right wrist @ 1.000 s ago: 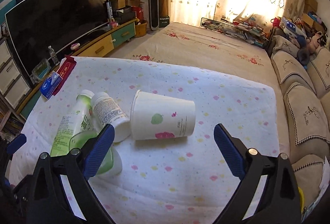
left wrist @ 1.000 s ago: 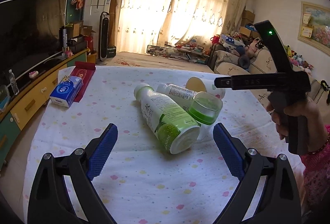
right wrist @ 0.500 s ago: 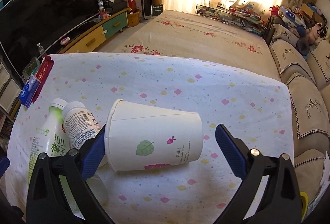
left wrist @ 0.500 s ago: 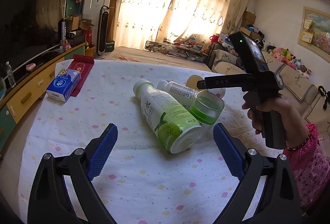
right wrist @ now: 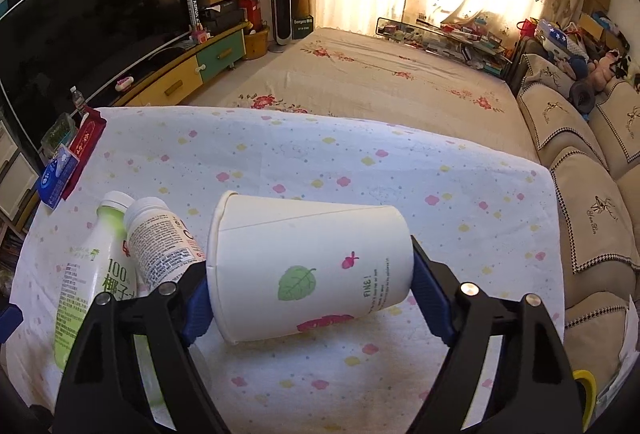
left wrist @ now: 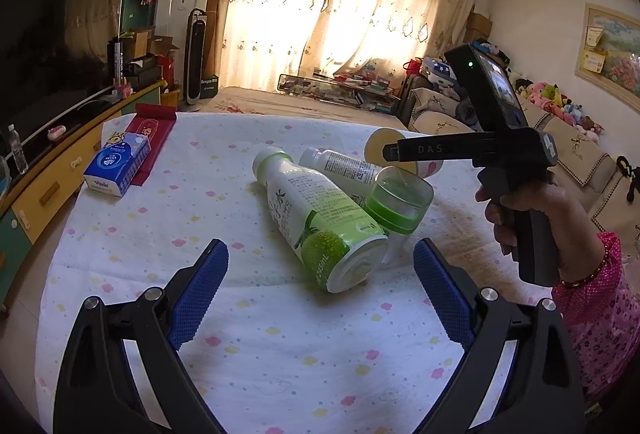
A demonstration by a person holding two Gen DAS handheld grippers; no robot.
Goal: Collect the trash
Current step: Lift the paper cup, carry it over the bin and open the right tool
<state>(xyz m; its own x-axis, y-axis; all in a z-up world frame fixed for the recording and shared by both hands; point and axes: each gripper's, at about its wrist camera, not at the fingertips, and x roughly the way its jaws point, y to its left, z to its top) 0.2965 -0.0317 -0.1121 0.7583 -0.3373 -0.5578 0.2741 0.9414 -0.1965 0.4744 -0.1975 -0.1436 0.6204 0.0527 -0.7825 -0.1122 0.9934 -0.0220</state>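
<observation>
A white paper cup [right wrist: 304, 234] with a green leaf print lies on its side on the flowered tablecloth [right wrist: 360, 162]. My right gripper [right wrist: 310, 268] straddles it lengthwise, its jaws closing, one blue pad against the rim and the other against the base. Left of the cup lie a white bottle [right wrist: 160, 246] and a green-labelled bottle [right wrist: 92, 274]. In the left wrist view my left gripper [left wrist: 320, 246] hangs open just short of the green bottle [left wrist: 316, 218]. A clear cup with green inside [left wrist: 400, 202] leans on that bottle. A hand [left wrist: 532, 210] holds the right gripper.
A blue tissue box [left wrist: 116, 166] and a red packet [left wrist: 154, 130] sit at the table's far left corner. A sofa [right wrist: 592, 194] runs along the right side. A TV cabinet [right wrist: 184, 78] stands to the left, a patterned rug [right wrist: 380, 82] beyond the table.
My right gripper has come down and forward over the paper cup and its jaws have narrowed onto the cup's two ends. The left gripper has stayed put.
</observation>
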